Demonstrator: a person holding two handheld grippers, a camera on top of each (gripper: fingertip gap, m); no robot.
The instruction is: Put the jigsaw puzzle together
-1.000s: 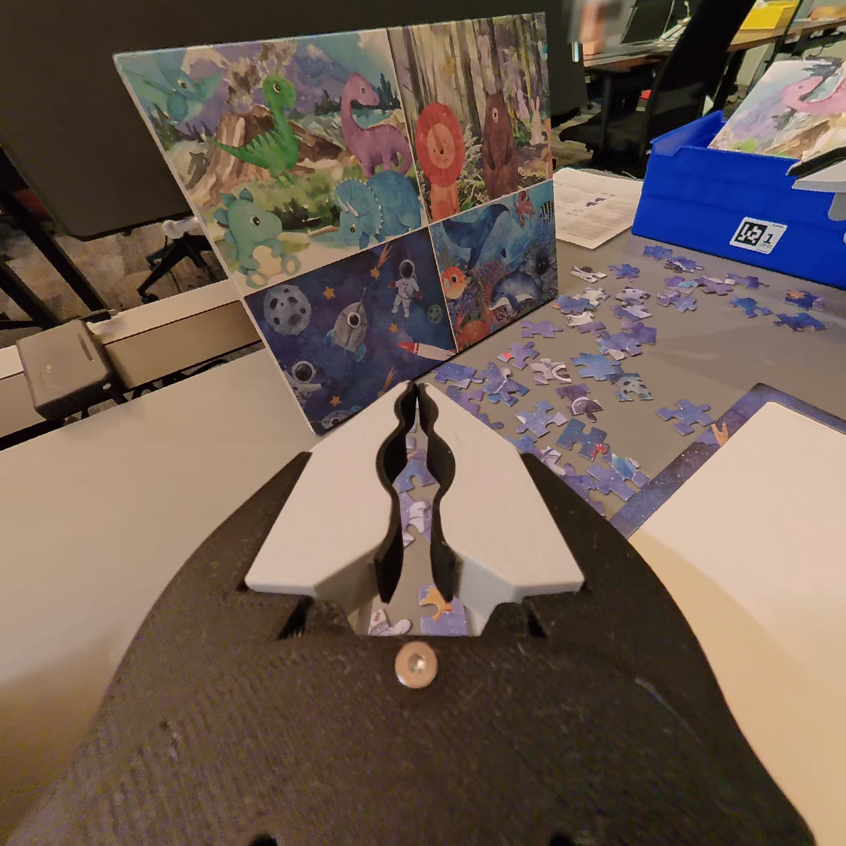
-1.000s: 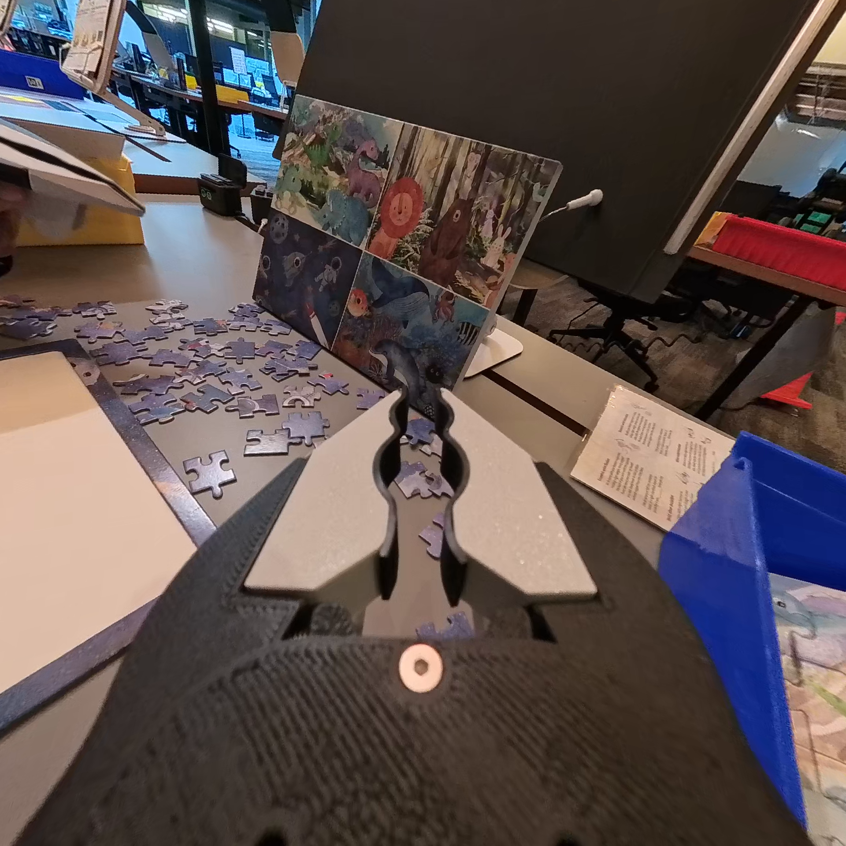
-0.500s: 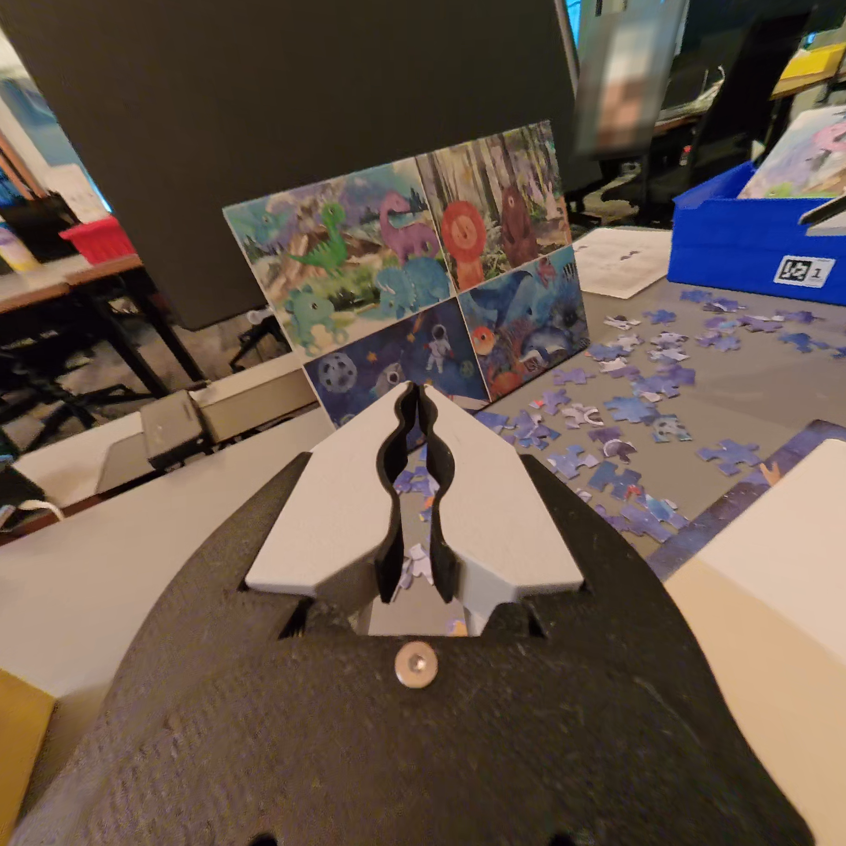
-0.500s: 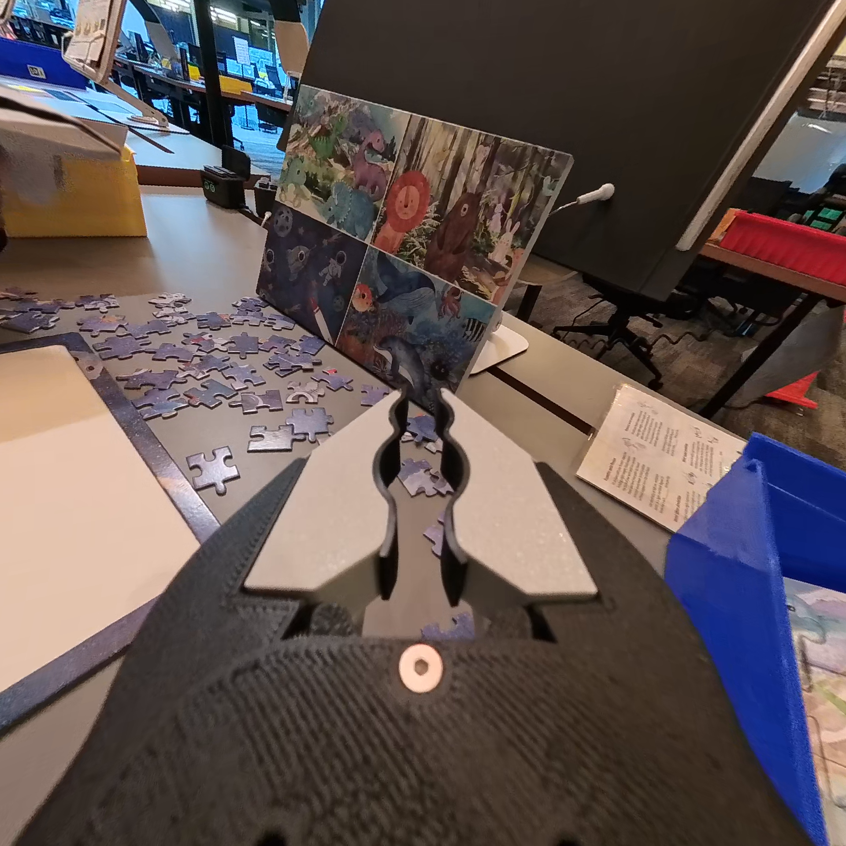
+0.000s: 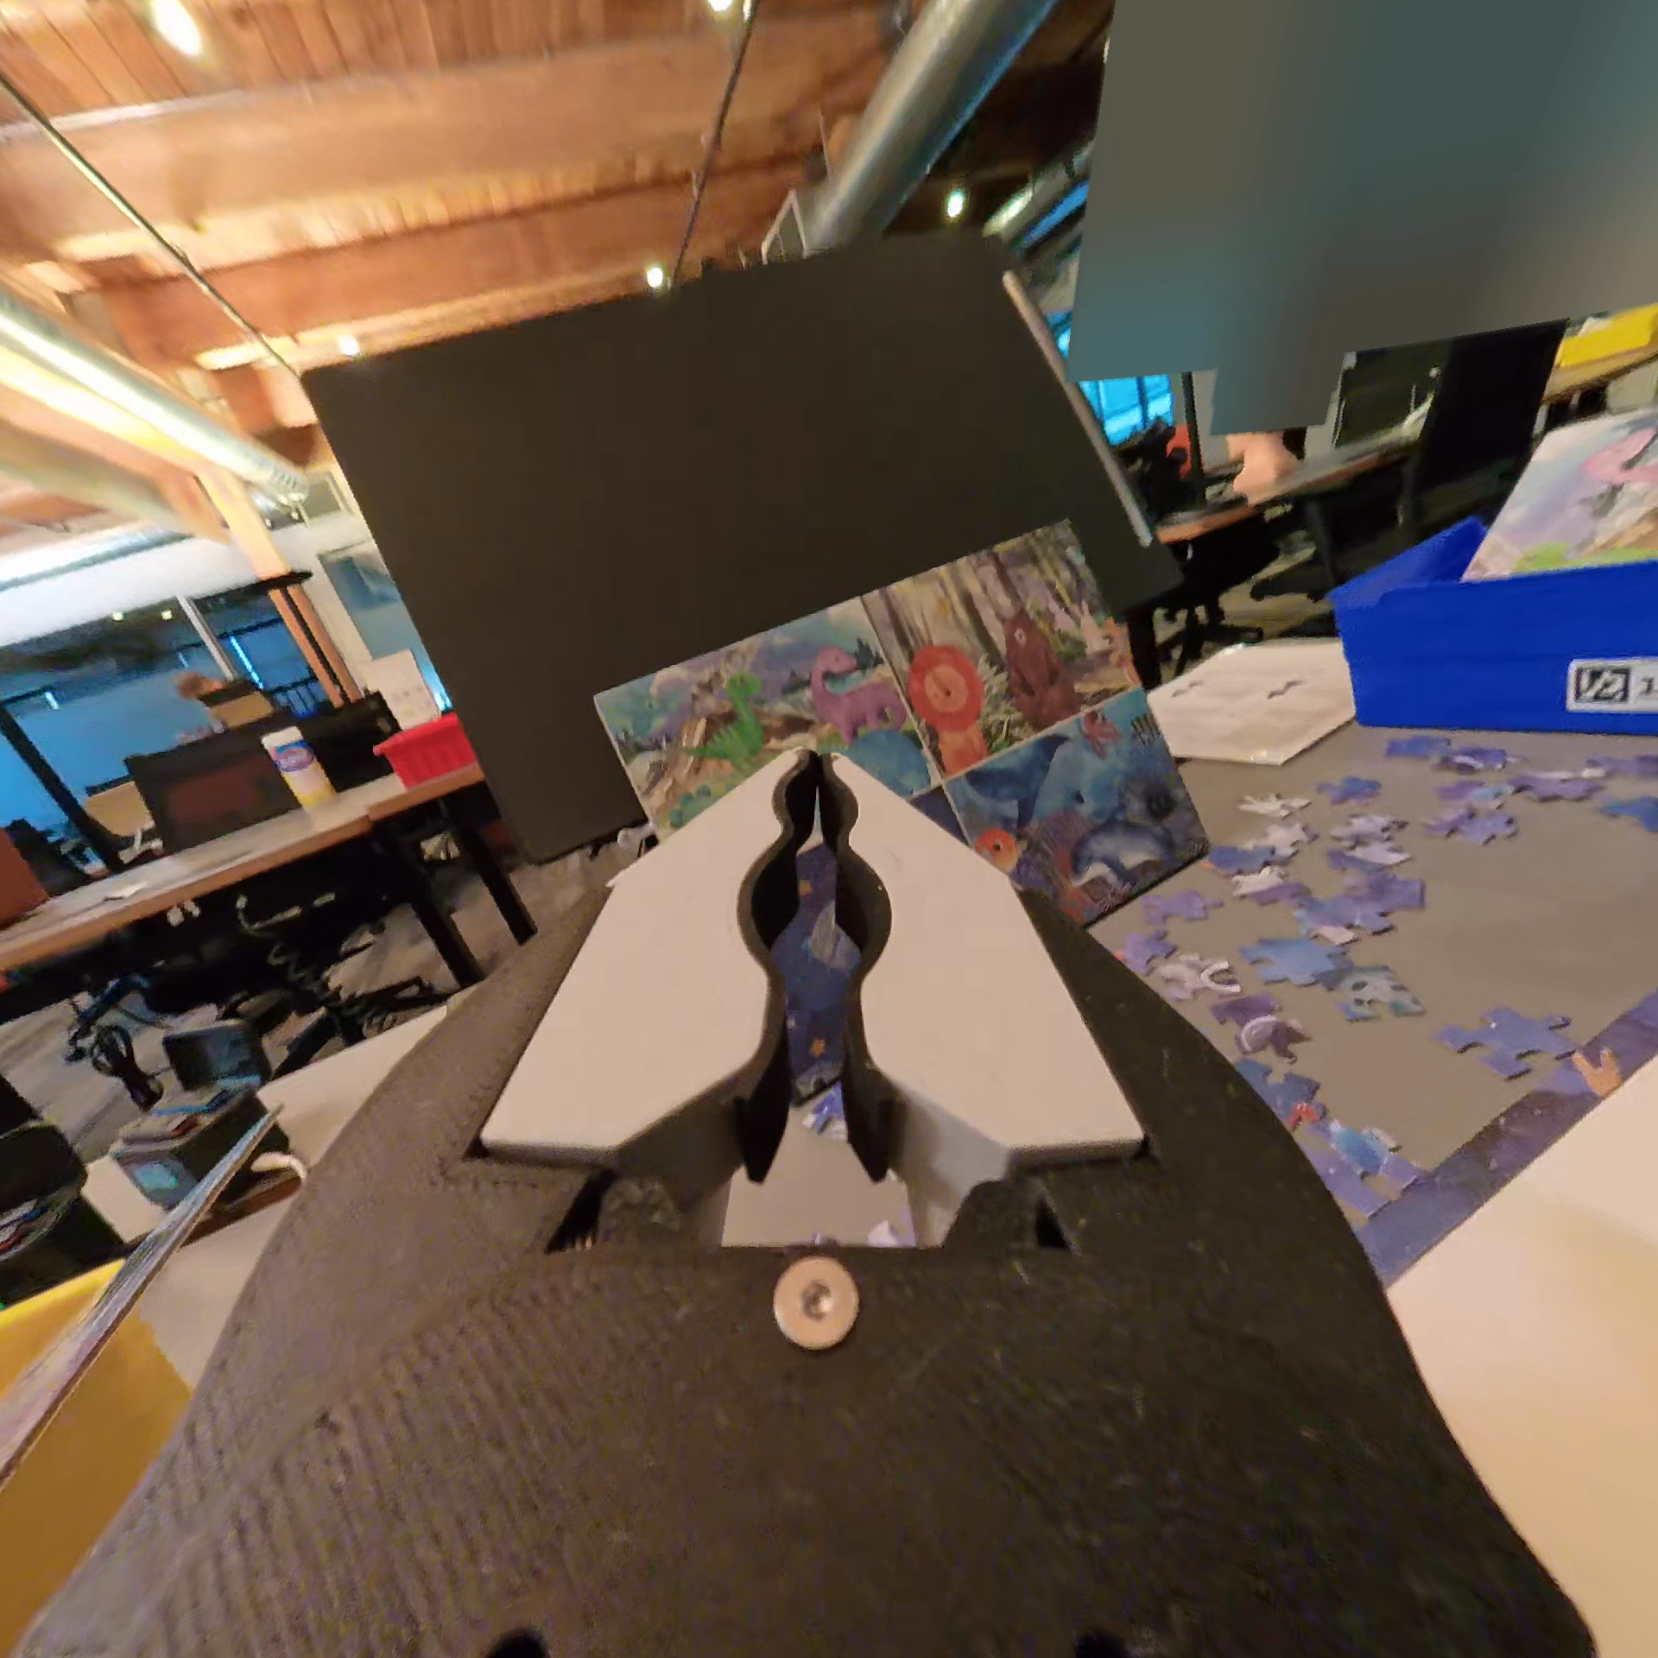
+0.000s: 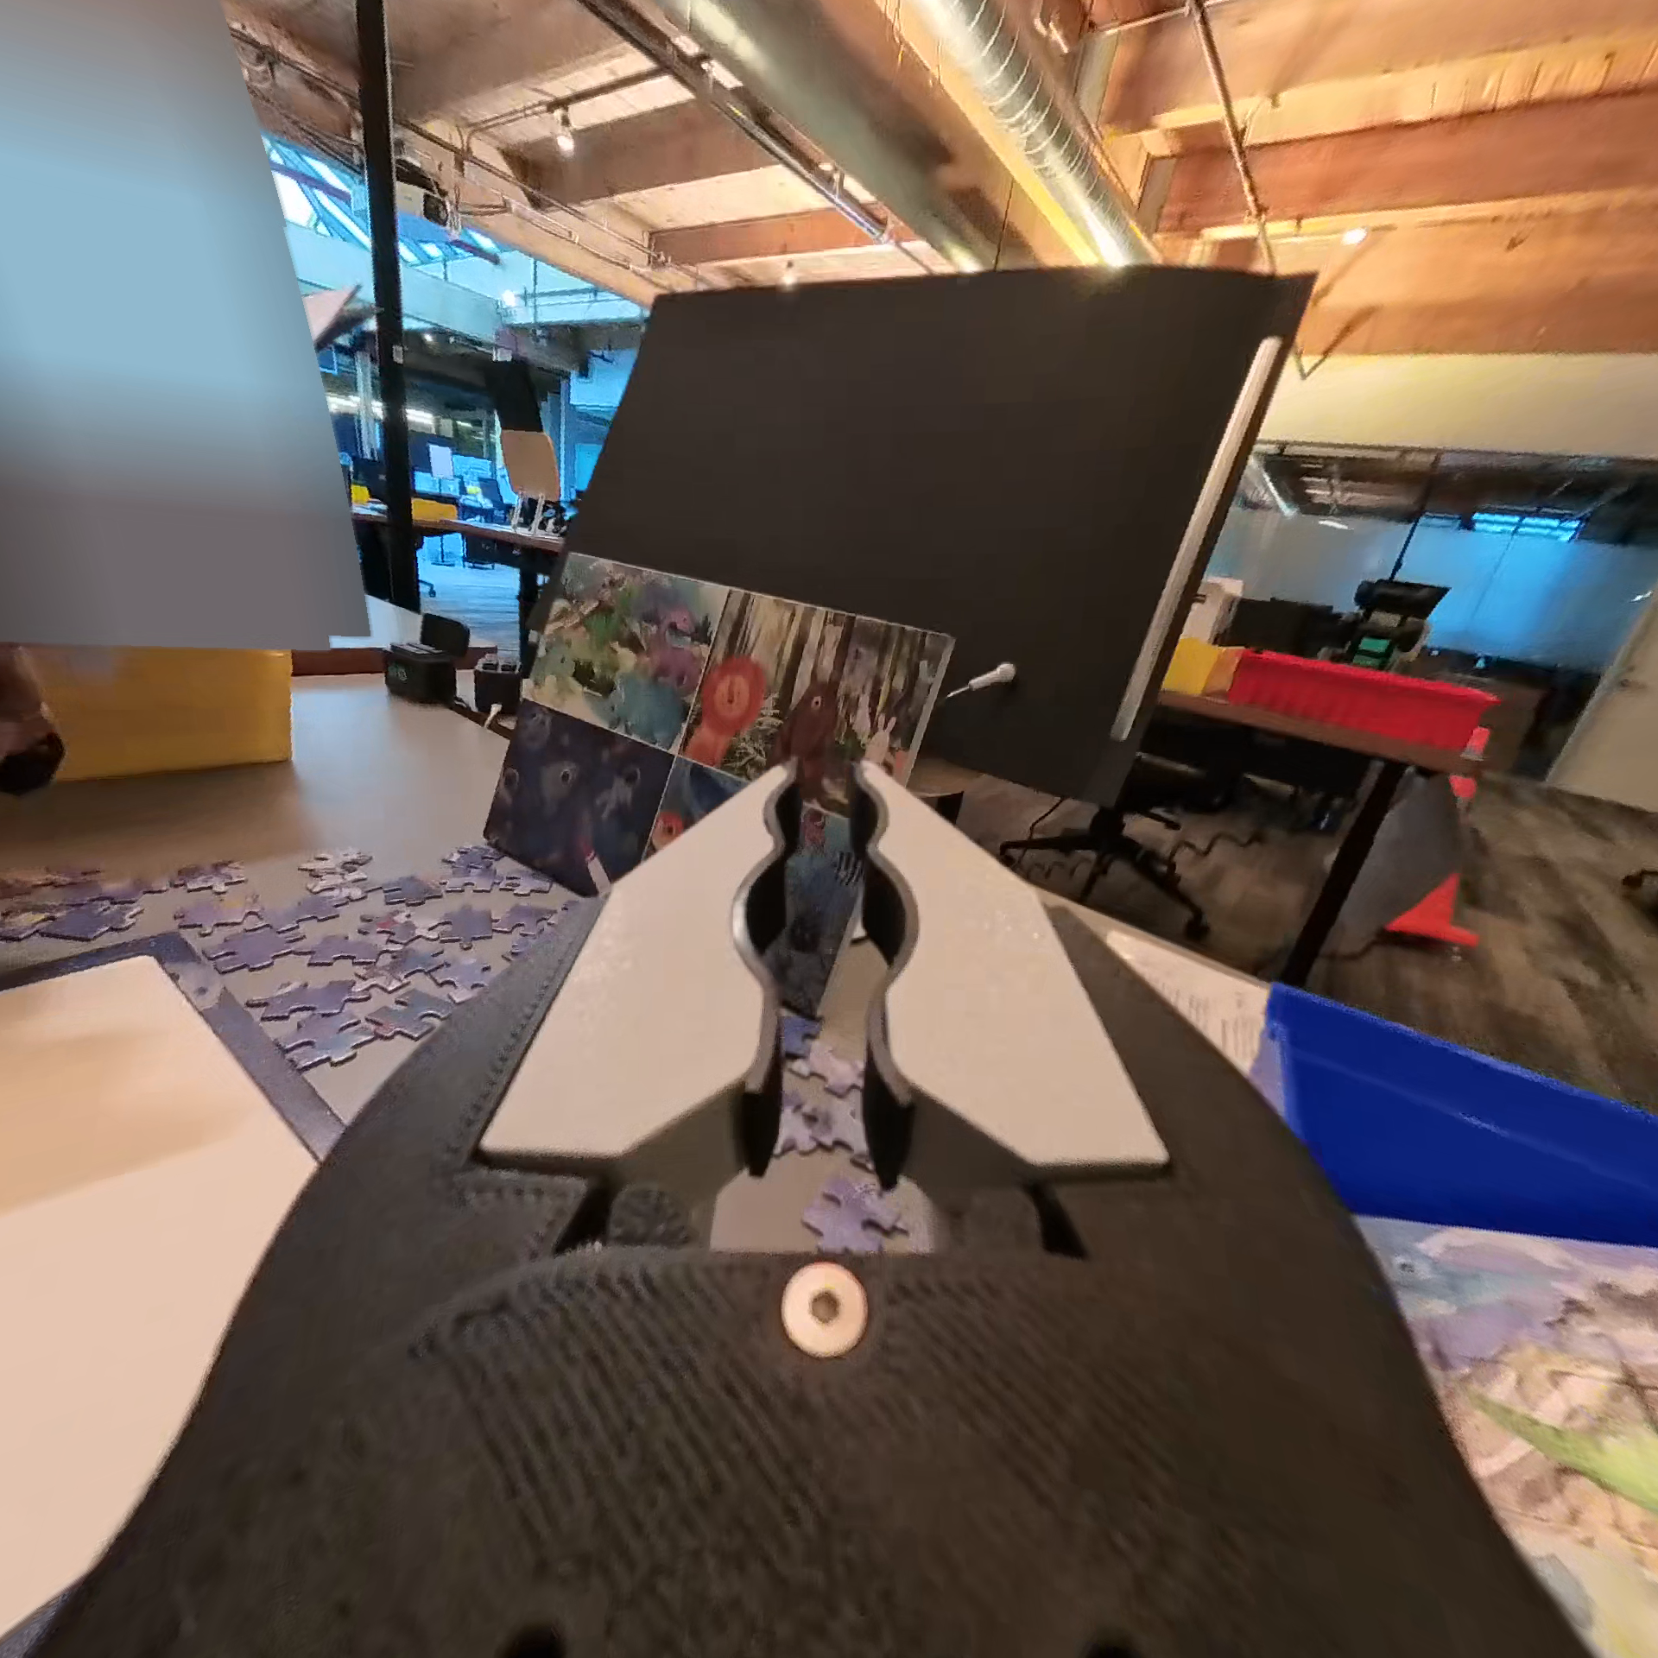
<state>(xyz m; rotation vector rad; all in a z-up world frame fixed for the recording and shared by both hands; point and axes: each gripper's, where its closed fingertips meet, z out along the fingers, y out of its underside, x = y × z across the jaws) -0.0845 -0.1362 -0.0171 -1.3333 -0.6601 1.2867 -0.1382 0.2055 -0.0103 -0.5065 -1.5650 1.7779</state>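
Several loose blue and purple jigsaw pieces (image 5: 1292, 960) lie scattered on the grey table, also in the right wrist view (image 6: 332, 951). A cream puzzle board with a dark blue border (image 5: 1480, 1157) lies near me, also showing at the left of the right wrist view (image 6: 90, 1121). A reference picture (image 5: 987, 718) with four scenes stands upright behind the pieces, also in the right wrist view (image 6: 736, 682). My left gripper (image 5: 821, 763) is shut and empty, raised above the table. My right gripper (image 6: 824, 772) is empty, its jaws a narrow slit apart, also raised.
A blue bin (image 5: 1480, 664) holding another puzzle picture stands at the right, close to my right gripper (image 6: 1435, 1121). A printed sheet (image 5: 1256, 709) lies beside it. A yellow box (image 6: 161, 718) sits at the left. A black panel (image 5: 673, 538) stands behind the table. The left gripper's tips are roughly 35 cm from the right gripper's.
Both grippers have pulled back and tilted upward, so the ceiling and room now show. The pieces and picture sit lower and farther off. Neither jaw has changed.
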